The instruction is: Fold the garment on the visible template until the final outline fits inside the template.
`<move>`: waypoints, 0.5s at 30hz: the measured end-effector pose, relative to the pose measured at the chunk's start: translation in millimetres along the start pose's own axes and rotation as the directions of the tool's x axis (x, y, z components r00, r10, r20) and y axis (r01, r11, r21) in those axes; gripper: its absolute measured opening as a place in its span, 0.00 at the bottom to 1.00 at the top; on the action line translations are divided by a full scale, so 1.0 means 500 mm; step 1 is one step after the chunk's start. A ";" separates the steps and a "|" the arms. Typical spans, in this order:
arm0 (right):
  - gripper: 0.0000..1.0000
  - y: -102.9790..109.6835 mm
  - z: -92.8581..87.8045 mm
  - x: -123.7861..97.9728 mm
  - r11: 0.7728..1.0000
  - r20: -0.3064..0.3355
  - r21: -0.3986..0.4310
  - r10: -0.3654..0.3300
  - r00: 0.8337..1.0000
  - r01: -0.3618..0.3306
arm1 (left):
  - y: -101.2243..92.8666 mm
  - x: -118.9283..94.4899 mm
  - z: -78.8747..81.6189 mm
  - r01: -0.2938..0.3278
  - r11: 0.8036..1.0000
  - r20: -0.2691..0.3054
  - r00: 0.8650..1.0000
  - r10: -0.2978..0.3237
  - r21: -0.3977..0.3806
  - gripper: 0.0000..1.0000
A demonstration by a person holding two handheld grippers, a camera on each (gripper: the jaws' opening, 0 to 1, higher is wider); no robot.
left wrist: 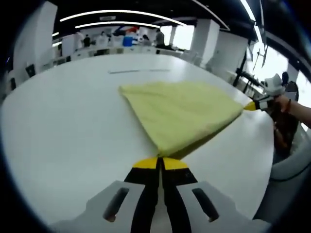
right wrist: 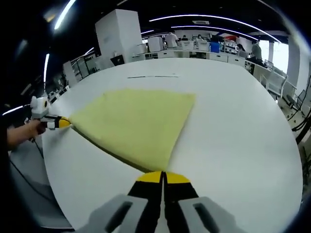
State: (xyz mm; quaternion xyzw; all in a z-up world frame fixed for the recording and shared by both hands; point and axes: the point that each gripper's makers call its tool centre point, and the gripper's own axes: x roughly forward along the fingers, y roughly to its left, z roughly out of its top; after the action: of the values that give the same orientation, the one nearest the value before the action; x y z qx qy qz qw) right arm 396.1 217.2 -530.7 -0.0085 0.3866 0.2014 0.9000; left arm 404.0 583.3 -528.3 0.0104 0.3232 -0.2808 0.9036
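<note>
Spreading wide and bare at every clock hour: white round table (left wrist: 63, 126), smooth, rim curving at 3 o'clock in the right gripper view. Lying mid-table, stretching from 6 toward 12: yellow garment (right wrist: 136, 124), soft, matte, folded triangular. Pinching its near corner, jaws closed: left gripper (left wrist: 160, 162). Gripping another corner, jaws likewise closed: right gripper (right wrist: 163, 175). Marking the tabletop at 12: thin dark line (right wrist: 153, 76).
</note>
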 end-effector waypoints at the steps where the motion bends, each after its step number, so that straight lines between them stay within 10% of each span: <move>1: 0.00 -0.002 0.002 0.002 1.000 -0.002 0.003 0.004 1.000 -0.004 | 0.000 0.000 -0.002 0.000 1.000 -0.003 1.000 0.000 0.003 0.00; 7: 0.01 0.002 0.010 -0.003 0.999 0.006 0.051 0.005 1.000 -0.006 | 0.013 -0.006 -0.009 -0.030 0.999 -0.023 0.999 0.030 -0.023 0.07; 15: 0.39 0.000 0.027 -0.016 0.997 0.026 0.076 -0.025 0.999 0.023 | 0.022 -0.038 0.022 -0.006 0.990 0.059 0.998 0.014 -0.141 0.31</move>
State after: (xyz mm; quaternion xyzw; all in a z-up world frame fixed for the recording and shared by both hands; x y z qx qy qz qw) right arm 400.6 216.7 -515.4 0.0236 0.3818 0.1759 0.9071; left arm 404.3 599.8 -510.2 -0.0600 0.3151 -0.2531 0.9127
